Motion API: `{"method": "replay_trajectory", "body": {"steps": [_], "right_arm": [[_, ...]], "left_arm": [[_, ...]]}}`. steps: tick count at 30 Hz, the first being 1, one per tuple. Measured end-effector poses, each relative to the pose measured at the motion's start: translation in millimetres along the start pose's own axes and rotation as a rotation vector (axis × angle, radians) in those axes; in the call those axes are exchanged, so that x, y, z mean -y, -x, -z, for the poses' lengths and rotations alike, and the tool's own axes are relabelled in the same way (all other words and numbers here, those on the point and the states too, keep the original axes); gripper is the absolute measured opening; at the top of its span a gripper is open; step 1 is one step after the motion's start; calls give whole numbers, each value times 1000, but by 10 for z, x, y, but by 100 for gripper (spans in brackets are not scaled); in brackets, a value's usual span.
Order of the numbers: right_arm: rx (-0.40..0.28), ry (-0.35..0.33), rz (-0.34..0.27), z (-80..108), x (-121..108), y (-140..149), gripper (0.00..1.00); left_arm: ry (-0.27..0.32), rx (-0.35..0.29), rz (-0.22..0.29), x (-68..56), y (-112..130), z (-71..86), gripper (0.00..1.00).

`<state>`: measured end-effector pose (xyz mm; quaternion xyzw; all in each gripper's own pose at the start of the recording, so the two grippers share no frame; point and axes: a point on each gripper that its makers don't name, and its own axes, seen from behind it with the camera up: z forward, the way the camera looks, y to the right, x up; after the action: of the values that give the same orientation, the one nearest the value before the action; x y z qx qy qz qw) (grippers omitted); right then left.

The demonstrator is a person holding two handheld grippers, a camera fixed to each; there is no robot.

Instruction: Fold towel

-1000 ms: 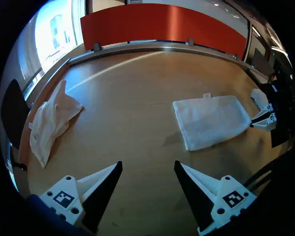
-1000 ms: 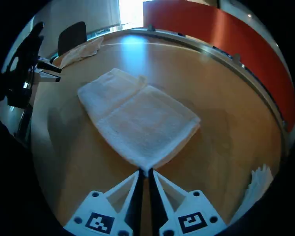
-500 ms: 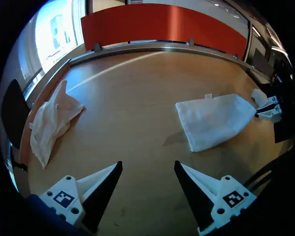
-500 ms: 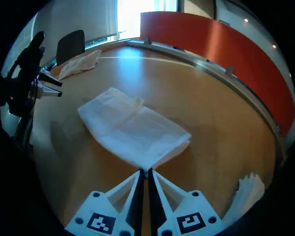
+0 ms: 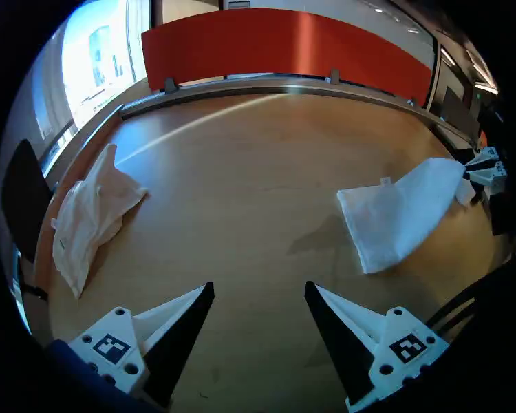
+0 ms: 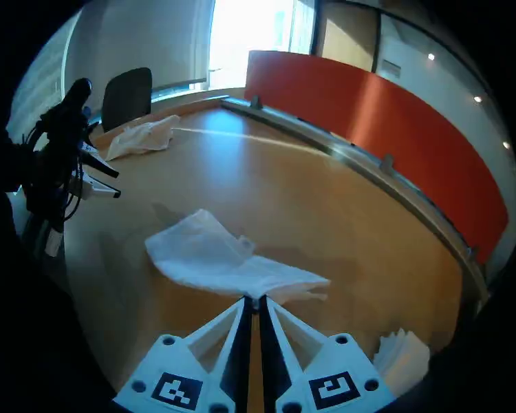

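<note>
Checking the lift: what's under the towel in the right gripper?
Under the raised end of the towel, bare wooden table and a shadow. Its far end rests on the table; anything beneath that part is covered.

No legible text or numbers

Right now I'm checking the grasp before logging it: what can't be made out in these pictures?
- Right gripper view: the corner of the towel disappears inside the right gripper; how much is pinched is hidden.
- Same view: the white pile is cut off at the image edge.
- Same view: the left gripper is a dark, backlit silhouette.
- Left gripper view: the right gripper is too small to judge.
</note>
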<state>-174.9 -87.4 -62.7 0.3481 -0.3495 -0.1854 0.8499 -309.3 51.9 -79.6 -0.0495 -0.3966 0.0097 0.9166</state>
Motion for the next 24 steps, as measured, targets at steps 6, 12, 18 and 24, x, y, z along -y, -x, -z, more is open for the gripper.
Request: {"method": "replay_trajectory", "body": {"steps": [6,12,18,24], "right_arm": [[-18,14,18,132,-16,-117,7],[-25,22,36,228,-25,-164,7],[-30,24,49,278,-36,-200,7],[-32,11,70,250,15,-228,7]], "left_arm": [[3,-3,-6,-29,-21,-2,98],[6,-4,-9,-57,-24,0,98],[8,-4,-9,-83,-24,2,98],[11,-7,-15,-115,-35,6,98]]}}
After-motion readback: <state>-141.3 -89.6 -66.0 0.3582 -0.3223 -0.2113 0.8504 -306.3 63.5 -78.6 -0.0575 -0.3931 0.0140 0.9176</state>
